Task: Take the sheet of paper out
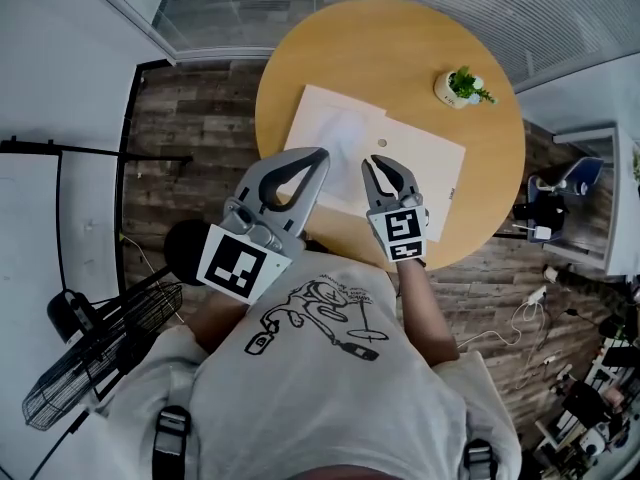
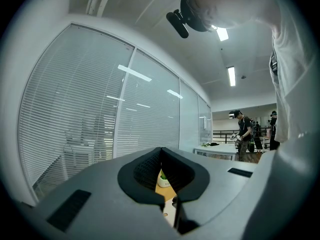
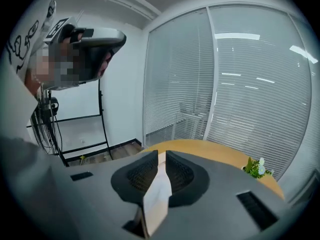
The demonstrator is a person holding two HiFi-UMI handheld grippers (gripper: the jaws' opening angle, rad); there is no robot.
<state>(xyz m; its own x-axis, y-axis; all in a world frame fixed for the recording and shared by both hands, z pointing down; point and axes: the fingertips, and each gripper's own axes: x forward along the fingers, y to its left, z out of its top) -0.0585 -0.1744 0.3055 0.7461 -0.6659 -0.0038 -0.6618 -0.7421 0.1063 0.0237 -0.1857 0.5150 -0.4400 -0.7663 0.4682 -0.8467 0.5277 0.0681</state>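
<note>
Round wooden table (image 1: 300,58) stood on dark plank floor (image 1: 190,118), w/ glass walls & white blinds (image 3: 240,84) behind it. A small potted plant (image 1: 462,87) sat near the table's far right edge, well apart from the papers. A wire fan (image 1: 90,368) stood on the floor at the person's left. Both grippers hung over the table's near edge, btwn the person & the papers. Left gripper (image 1: 318,156) pointed about level, jaw tips closed together. Right gripper (image 1: 385,164) tilted down over the near edge of a tan envelope (image 1: 425,163), jaws a narrow gap apart, pads not pressing on anything; pale paper showed thru the gap in the right gripper view. The sheet of paper (image 1: 330,133) lay flat mid-table at the envelope's left end: paler than the envelope, faint grey marks, overlapping it. Couldn't tell if its right edge was tucked inside or just lying on top. Its near corner was covered by the left gripper in the head view. Distant people (image 2: 244,134) in the left gripper view were too small to make out.
</note>
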